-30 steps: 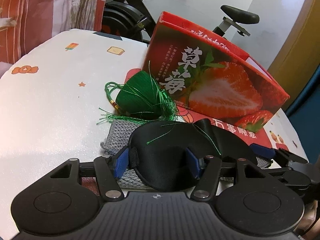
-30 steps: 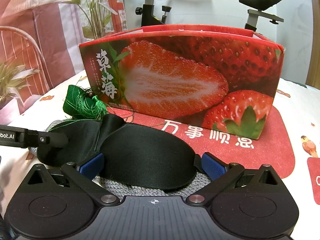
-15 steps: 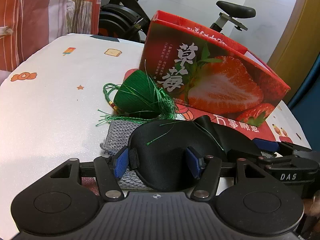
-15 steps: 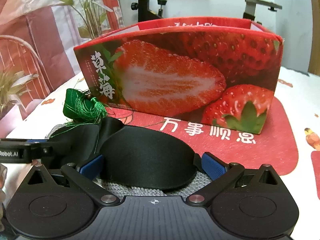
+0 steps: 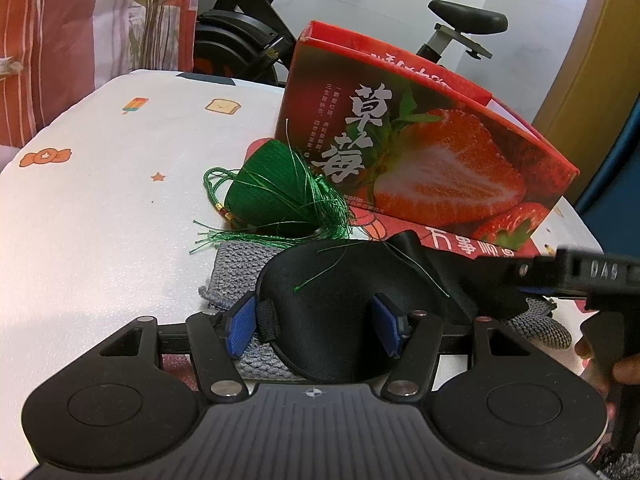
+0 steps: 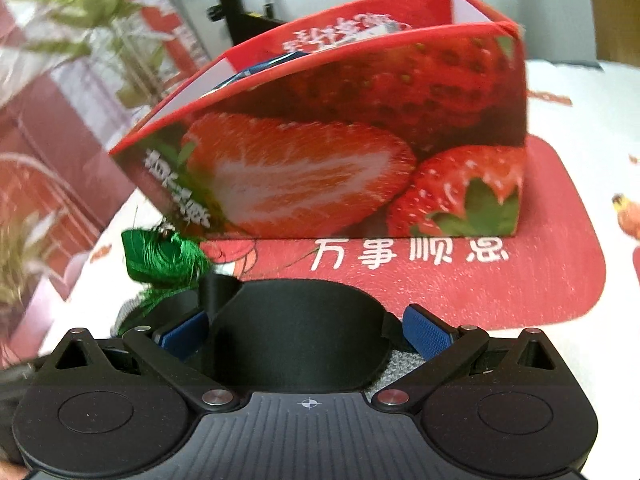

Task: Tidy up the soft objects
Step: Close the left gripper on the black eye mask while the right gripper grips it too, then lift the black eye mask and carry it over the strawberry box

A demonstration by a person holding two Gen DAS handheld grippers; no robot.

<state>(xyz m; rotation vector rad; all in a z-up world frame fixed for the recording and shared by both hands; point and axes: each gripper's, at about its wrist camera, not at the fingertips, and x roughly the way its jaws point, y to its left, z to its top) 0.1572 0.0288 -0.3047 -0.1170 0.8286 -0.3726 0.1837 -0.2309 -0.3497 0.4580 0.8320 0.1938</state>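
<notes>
A white table (image 5: 100, 208) printed with small cartoons carries everything. On it lies a red mat (image 6: 460, 280) with white characters, and on the mat stands an open strawberry box (image 5: 420, 152), some blue item showing inside it in the right wrist view. Beyond the table stands an exercise bike (image 5: 248, 40).

In front of the box a grey knit cloth (image 5: 244, 264) lies flat on the table. A black eye mask (image 5: 340, 308) rests on top of it, one end toward each gripper. A green tassel pouch (image 5: 276, 192) sits just beside the box's near corner, touching the knit cloth's far edge, with loose green threads trailing across the mask.

The left gripper (image 5: 316, 324) has its blue pads pressed on either side of the mask's left lobe, clamped on it. The right gripper (image 6: 306, 332) straddles the mask's other lobe with its pads spread wide; they stand clear of the fabric at both sides, so its jaws are apart. A hand (image 5: 616, 364) holds its handle.
</notes>
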